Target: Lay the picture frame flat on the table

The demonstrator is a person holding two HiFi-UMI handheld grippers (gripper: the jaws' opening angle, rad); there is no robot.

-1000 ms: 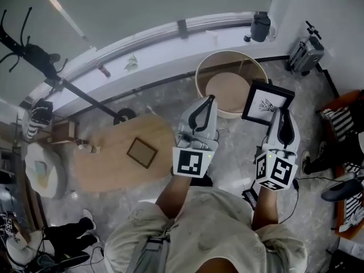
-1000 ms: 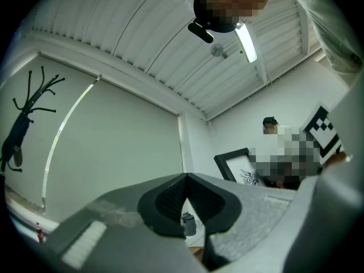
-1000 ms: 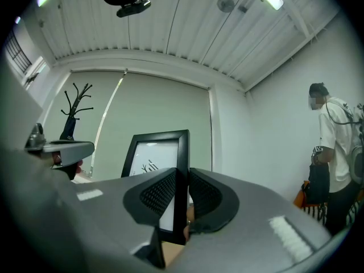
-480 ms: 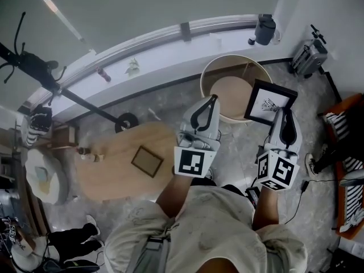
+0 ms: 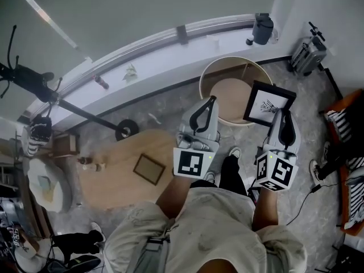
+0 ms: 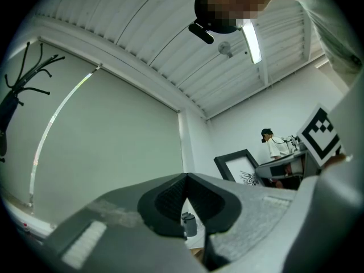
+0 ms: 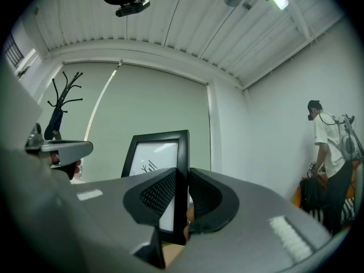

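My right gripper (image 5: 282, 114) is shut on the edge of a black picture frame (image 5: 268, 103) with a white print, held upright in the air over the floor. In the right gripper view the frame (image 7: 154, 152) stands between the pads, with my right gripper (image 7: 182, 174) clamped on its right rail. My left gripper (image 5: 211, 99) hovers beside it with its jaws together and nothing in them, and my left gripper (image 6: 186, 178) shows the black frame (image 6: 242, 166) off to its right. A low oval wooden table (image 5: 108, 178) lies at the left, with a brown frame (image 5: 149, 169) flat on it.
A round wooden tub table (image 5: 211, 71) stands just beyond the grippers. A grey bin (image 5: 261, 27) and a suitcase (image 5: 307, 50) sit by the far wall. An orange chair (image 5: 346, 124) is at the right, a coat stand (image 5: 25, 78) at the left. A person (image 7: 327, 152) stands at the right.
The floor and the oval table have slid down and right in the head view, and my leg and shoe have stepped in between the grippers. Both grippers keep their places and grips.
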